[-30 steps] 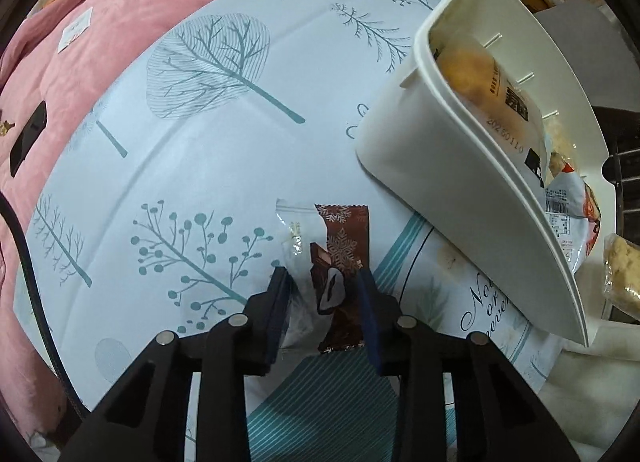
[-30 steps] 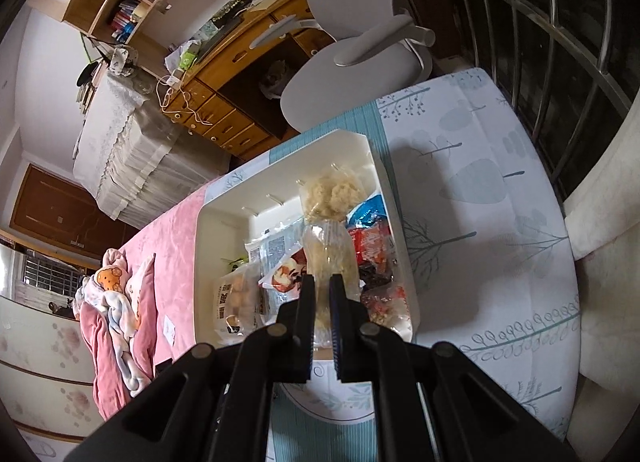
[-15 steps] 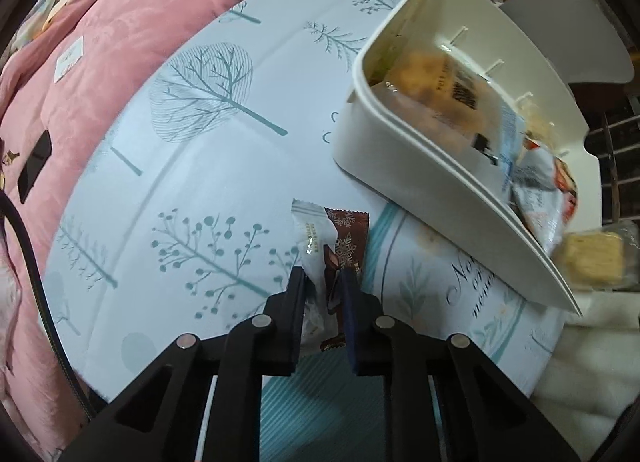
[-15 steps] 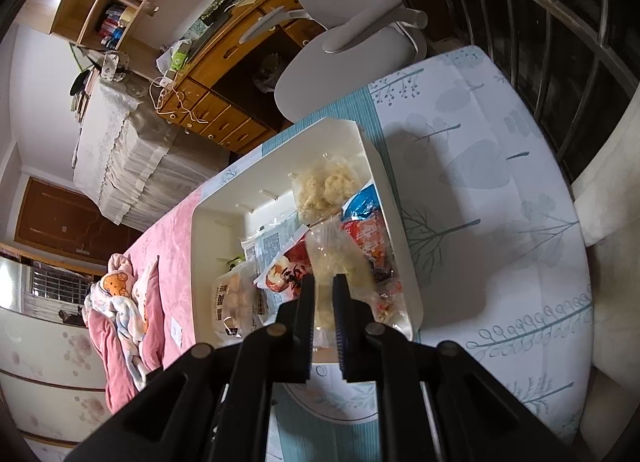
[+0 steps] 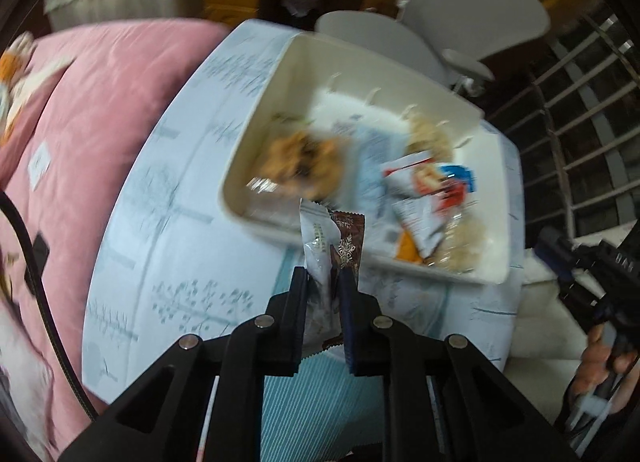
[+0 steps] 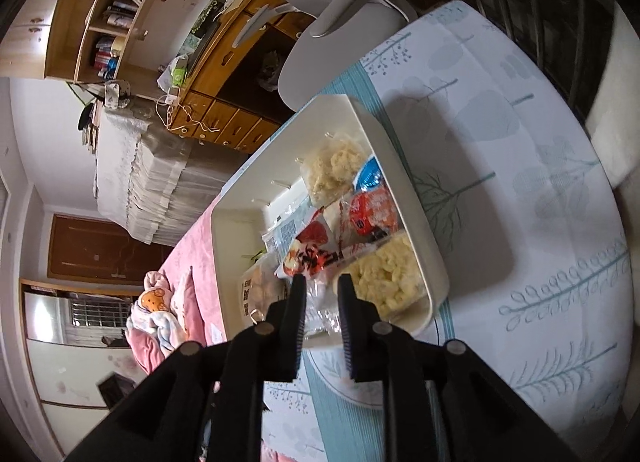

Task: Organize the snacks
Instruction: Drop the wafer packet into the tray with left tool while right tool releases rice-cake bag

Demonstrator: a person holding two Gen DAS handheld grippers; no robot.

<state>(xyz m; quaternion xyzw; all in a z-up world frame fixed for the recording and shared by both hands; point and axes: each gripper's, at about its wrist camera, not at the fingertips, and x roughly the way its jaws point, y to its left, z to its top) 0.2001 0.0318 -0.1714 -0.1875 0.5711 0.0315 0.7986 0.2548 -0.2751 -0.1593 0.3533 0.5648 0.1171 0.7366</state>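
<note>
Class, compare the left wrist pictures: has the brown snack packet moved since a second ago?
Yes. The brown snack packet, then lying on the tablecloth, is now lifted in the left hand-held gripper toward the white bin.

**Colours on the Snack Table**

The tablecloth (image 6: 520, 182) was pale blue with teal tree prints and a striped teal band. The bin (image 6: 404, 198) was cream. One wrapper (image 5: 350, 240) was brown with white snowflakes. The blanket (image 5: 100, 110) was pink.

Both wrist views look steeply down on the white bin (image 5: 256, 166) (image 6: 424, 238) from opposite ends.
</note>
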